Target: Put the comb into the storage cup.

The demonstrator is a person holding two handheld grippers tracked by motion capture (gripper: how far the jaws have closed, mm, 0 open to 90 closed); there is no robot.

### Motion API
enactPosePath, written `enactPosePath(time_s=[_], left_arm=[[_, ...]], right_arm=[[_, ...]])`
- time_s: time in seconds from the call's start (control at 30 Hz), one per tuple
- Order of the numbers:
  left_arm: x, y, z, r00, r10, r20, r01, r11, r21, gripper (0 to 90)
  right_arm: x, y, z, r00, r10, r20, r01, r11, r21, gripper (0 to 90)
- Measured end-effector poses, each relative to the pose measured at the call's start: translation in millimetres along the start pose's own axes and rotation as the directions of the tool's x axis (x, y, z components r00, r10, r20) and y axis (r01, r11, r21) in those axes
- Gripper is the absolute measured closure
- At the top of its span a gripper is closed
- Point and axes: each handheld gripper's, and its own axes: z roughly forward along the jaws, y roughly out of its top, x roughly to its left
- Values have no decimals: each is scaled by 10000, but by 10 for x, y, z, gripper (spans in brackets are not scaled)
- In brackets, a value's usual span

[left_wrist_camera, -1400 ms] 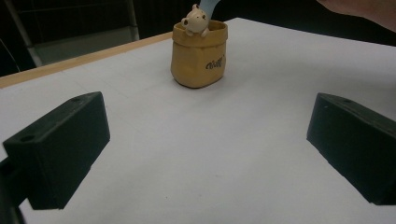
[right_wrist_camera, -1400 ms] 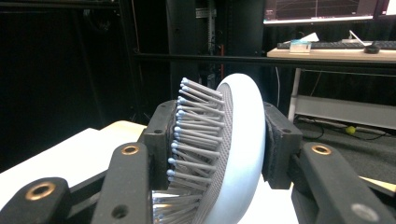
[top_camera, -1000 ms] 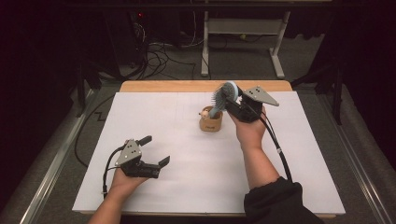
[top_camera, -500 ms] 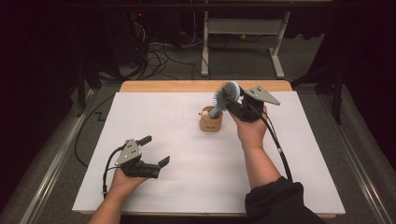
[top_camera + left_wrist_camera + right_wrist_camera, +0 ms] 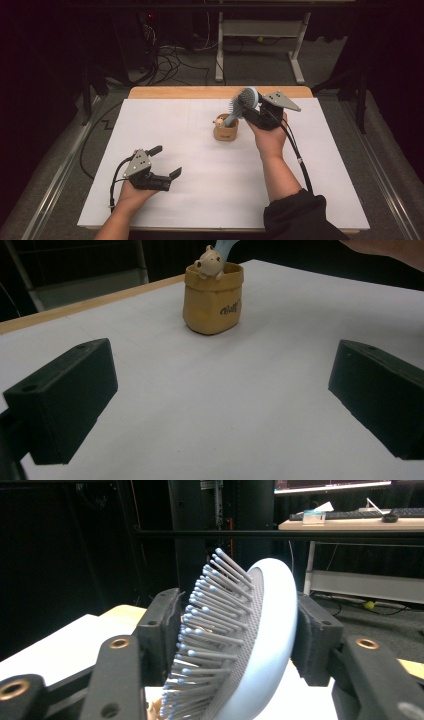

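hairbrush [image 5: 243, 103] in holder [image 5: 226, 131] | holder mid-table [image 5: 200, 200], toward back edge

At the table's [image 5: 200, 150] far edge, the right gripper [image 5: 256, 114] clamps a light-blue hairbrush [image 5: 240, 106] whose handle slants down into a small tan pot [image 5: 226, 129]. Near the front-left corner, the left gripper [image 5: 165, 161] rests on the white surface, jaws apart.

Pale-blue hairbrush [image 5: 243, 102] stands tilted, handle down, in tan pot [image 5: 225, 131].

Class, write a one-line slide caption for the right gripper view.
Right claw clamps a pale blue hairbrush by its head.
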Motion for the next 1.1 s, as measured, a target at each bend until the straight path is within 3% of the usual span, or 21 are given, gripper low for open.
enactPosePath(time_s=[0.17, 0.37, 1.1], left_arm=[[-8, -1, 6, 10000, 12, 48, -13, 10000, 18, 0], [-12, -1, 10, 10000, 44, 85, -44, 10000, 36, 0], [-13, -1, 15, 9999, 82, 128, -83, 9999, 78, 0]], right_arm=[[-15, 17, -9, 10000, 29, 34, -28, 10000, -74, 383], [-9, -16, -4, 9997, -58, 231, 52, 9997, 238, 378], [10, -53, -26, 9998, -150, 136, 146, 9994, 299, 279]])
